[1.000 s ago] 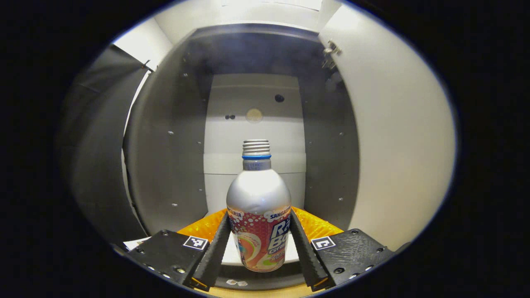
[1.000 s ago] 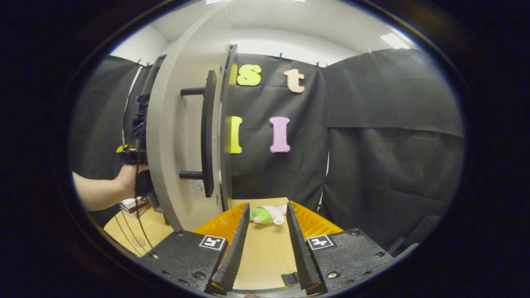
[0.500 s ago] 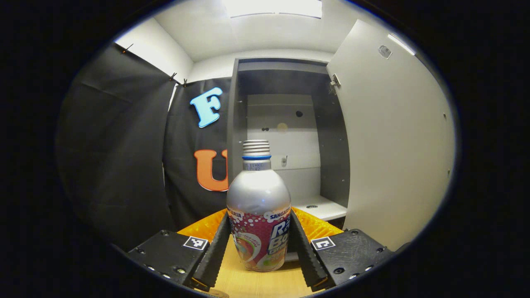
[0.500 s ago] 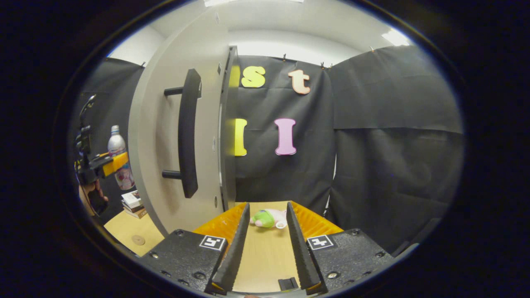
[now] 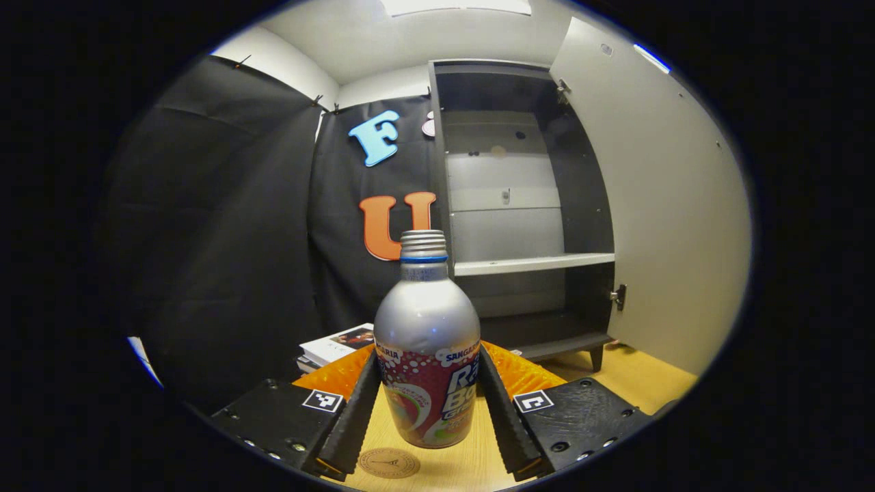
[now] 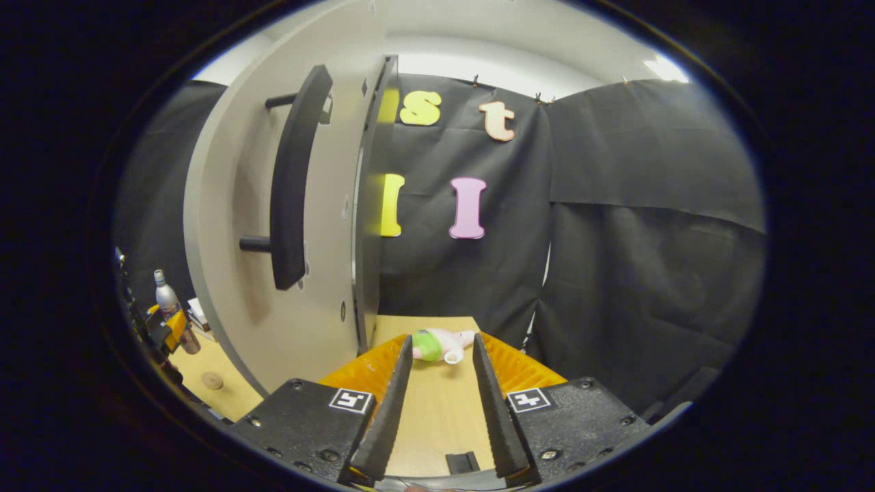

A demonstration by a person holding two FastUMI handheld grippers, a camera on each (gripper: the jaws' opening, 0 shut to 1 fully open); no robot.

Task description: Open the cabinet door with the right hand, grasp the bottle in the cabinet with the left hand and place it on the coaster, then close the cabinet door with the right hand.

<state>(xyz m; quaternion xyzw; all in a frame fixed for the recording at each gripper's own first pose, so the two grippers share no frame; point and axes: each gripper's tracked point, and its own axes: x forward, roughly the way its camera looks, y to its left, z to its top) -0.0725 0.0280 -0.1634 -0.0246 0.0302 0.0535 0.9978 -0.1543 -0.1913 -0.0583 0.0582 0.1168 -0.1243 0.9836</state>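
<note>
Left gripper (image 5: 427,410) clamped on upright bottle (image 5: 427,355) just above table, coaster (image 5: 389,462) slightly left below; right gripper (image 6: 437,403) open, empty; risks landing off-centre and tipping.

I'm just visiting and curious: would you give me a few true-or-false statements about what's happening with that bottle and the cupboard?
1. The left gripper is shut on the silver metal bottle with the red label. True.
2. The grey cabinet door is closed. False: it stands open.
3. The bottle sits on the round brown coaster. False: the coaster lies beside its base.
4. The right gripper holds nothing. True.
</note>
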